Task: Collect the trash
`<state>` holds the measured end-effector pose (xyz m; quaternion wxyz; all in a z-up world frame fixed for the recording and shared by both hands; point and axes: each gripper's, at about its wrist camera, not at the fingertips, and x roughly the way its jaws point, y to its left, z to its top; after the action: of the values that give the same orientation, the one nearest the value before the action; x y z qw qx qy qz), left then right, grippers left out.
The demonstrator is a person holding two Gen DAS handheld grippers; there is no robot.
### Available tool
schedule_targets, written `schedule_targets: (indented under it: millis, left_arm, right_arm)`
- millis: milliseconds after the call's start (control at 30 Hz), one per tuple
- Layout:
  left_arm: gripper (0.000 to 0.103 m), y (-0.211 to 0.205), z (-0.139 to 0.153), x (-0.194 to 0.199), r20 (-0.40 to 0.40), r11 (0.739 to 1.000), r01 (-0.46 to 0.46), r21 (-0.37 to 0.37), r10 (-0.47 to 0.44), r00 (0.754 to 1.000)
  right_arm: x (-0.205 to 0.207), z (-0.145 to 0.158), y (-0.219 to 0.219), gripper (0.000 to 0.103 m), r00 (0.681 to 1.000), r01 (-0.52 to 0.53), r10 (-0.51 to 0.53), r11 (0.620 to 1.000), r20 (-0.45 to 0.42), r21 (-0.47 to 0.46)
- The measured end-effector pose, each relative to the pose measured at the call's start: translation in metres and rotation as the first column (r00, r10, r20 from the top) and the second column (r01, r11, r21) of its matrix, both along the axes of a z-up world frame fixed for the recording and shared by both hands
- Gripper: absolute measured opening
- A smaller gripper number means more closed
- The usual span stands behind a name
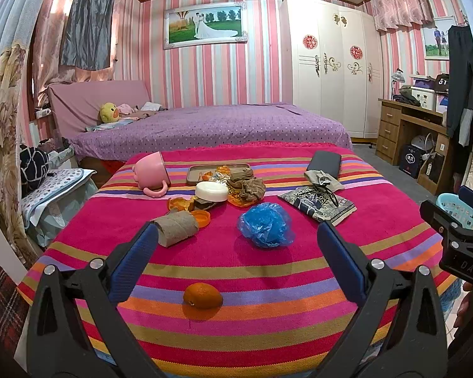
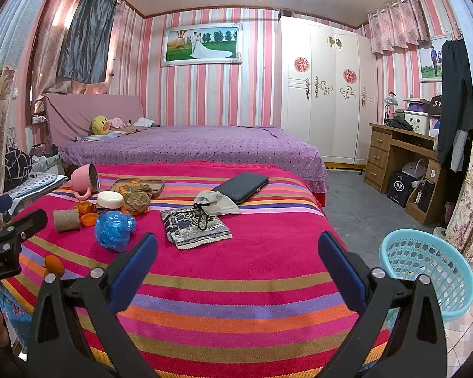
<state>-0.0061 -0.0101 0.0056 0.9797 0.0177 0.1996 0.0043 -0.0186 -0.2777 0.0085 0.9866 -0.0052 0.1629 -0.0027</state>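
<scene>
On the striped cloth point(image 1: 236, 261) lie a crumpled blue plastic bag point(image 1: 265, 224) point(image 2: 114, 226), a cardboard tube point(image 1: 175, 227) point(image 2: 66, 220), an orange lid point(image 1: 201, 219), orange peel point(image 1: 179, 204), crumpled brown paper point(image 1: 249, 187) and a printed snack packet point(image 1: 318, 204) point(image 2: 195, 228). A whole orange point(image 1: 202, 295) lies near the front edge. My left gripper point(image 1: 236, 252) is open and empty, above the cloth in front of the blue bag. My right gripper point(image 2: 236, 255) is open and empty over the cloth's right part. A light-blue basket point(image 2: 425, 271) stands on the floor at the right.
A tipped pink mug point(image 1: 151, 174), a brown tray point(image 1: 217, 171), a white round lid point(image 1: 212, 190), a black case point(image 1: 324, 163) and a grey pouch point(image 1: 323, 180) also lie on the cloth. A purple bed point(image 1: 205, 126) stands behind; a wooden desk point(image 1: 406, 132) is at the right.
</scene>
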Motion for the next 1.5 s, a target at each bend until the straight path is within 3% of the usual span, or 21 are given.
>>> schedule_targets:
  millis: [1033, 1267, 1500]
  left_arm:
    - [0.098, -0.001, 0.002, 0.001, -0.005, 1.000, -0.003, 0.003, 0.003, 1.000]
    - [0.098, 0.013, 0.005, 0.016, -0.008, 1.000, -0.014, 0.001, 0.014, 1.000]
    - [0.098, 0.027, 0.012, 0.037, -0.037, 1.000, -0.007, 0.007, 0.007, 0.999]
  right_arm:
    - [0.007, -0.003, -0.004, 0.099, 1.000, 0.016, -0.015, 1.000, -0.012, 0.017]
    - [0.013, -0.001, -0.001, 0.099, 1.000, 0.026, -0.026, 1.000, 0.001, 0.005]
    - [0.032, 0.007, -0.011, 0.099, 0.999, 0.022, -0.021, 0.998, -0.032, 0.053]
